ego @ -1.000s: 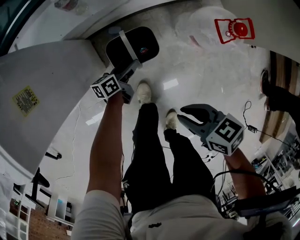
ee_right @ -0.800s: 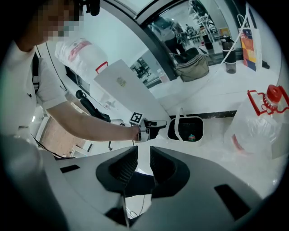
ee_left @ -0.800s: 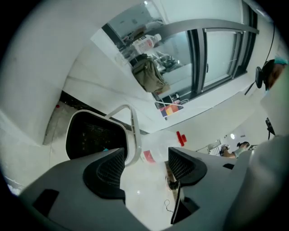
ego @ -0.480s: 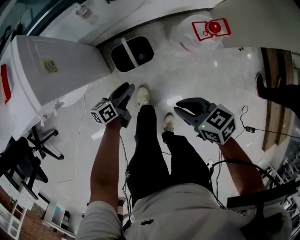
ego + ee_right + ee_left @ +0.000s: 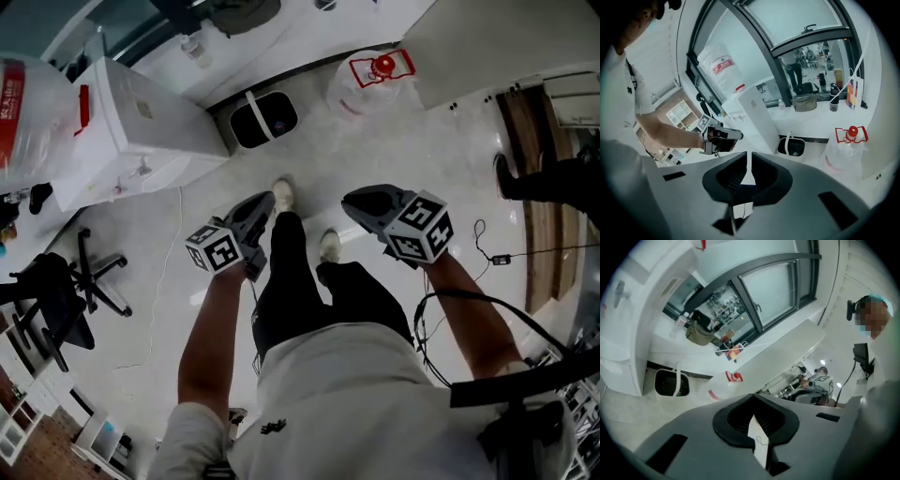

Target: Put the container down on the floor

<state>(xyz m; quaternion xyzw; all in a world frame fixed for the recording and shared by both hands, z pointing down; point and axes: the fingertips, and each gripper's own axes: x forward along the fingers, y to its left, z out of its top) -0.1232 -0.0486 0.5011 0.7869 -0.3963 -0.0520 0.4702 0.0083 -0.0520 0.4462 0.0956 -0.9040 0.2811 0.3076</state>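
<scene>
The container (image 5: 262,119) is a black bin with a white handle, standing on the pale floor beside a white water dispenser (image 5: 141,127). It also shows in the left gripper view as the bin (image 5: 670,383) and in the right gripper view as the bin (image 5: 791,146). My left gripper (image 5: 258,202) is well back from it, above my feet, jaws shut with nothing in them (image 5: 753,398). My right gripper (image 5: 349,199) hangs level with it on the right, also shut and empty (image 5: 750,157).
A clear water jug with a red cap (image 5: 370,80) lies on the floor right of the container. An office chair (image 5: 56,291) stands at the left. A cable (image 5: 492,248) trails at the right, near another person's shoe (image 5: 506,173).
My left gripper has come away from the container's handle and drawn back toward me, its jaws closing. The right gripper's jaws have closed too. The view has pulled back from the floor.
</scene>
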